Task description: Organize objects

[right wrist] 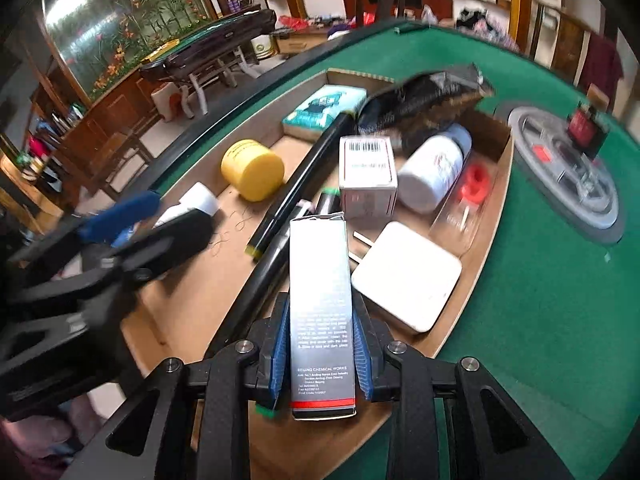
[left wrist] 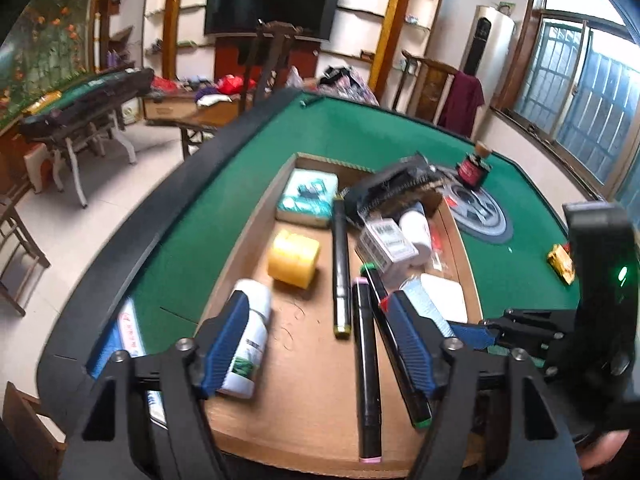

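Note:
A shallow cardboard box (left wrist: 248,248) on the green table holds mixed items. My left gripper (left wrist: 316,344) hangs open over its near end. A pink-capped black marker (left wrist: 366,364) lies between the fingers, untouched. A green-capped marker (left wrist: 400,364) runs under the right finger, and a white spray bottle (left wrist: 250,332) lies by the left finger. In the right wrist view, my right gripper (right wrist: 322,304) is shut on a tall silver carton (right wrist: 320,264), held upright above the box (right wrist: 192,304). The left gripper (right wrist: 160,224) shows blurred at that view's left.
The box also holds a yellow cylinder (left wrist: 294,258), a teal tissue pack (left wrist: 308,198), a long black tube (left wrist: 340,264), a barcoded white box (right wrist: 366,176), a white bottle (right wrist: 434,168) and a white charger (right wrist: 406,276). An ink bottle (left wrist: 474,170) and a yellow packet (left wrist: 562,264) sit on the felt.

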Available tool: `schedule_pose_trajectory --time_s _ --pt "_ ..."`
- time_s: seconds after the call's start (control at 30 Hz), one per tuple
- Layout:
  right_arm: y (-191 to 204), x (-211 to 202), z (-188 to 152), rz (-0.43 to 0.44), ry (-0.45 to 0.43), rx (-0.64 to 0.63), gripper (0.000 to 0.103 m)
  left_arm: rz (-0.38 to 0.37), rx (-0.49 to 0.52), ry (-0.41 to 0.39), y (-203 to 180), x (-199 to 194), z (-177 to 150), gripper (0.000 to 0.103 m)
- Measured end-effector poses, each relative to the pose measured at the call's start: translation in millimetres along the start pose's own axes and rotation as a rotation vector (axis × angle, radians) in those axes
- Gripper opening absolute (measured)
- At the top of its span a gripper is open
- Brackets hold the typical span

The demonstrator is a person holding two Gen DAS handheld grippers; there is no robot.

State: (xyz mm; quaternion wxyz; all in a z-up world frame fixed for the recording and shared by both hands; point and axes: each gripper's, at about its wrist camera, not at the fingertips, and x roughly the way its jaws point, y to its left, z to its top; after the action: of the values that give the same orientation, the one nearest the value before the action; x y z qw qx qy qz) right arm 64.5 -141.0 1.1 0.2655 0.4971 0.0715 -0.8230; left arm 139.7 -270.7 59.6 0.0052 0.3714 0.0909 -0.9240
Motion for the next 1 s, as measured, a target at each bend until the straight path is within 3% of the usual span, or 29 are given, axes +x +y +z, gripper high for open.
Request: schedule_pose_trajectory --time_s 0.1,0.27,0.33,0.53,1.0 --pt "3 -7 -1 0.003 -0.021 -0.024 0.037 0.033 0.003 -0.038 -3 -11 3 0.085" --pt "8 -33 -3 0.005 -0.113 -0.059 0.071 0.092 0.020 -0.066 -10 -20 6 0.091" --pt "10 -44 -4 -0.013 -0.149 -0.073 0.076 0.129 0.036 -0.070 -13 -22 6 0.092" --pt "0 -55 -6 -0.008 -0.181 -0.043 0.079 0.186 0.066 -0.082 -24 -30 7 0.094" --pt "-49 -69 -20 -0.008 -0.198 0.063 0.080 0.236 0.141 -0.091 -61 -31 10 0.097"
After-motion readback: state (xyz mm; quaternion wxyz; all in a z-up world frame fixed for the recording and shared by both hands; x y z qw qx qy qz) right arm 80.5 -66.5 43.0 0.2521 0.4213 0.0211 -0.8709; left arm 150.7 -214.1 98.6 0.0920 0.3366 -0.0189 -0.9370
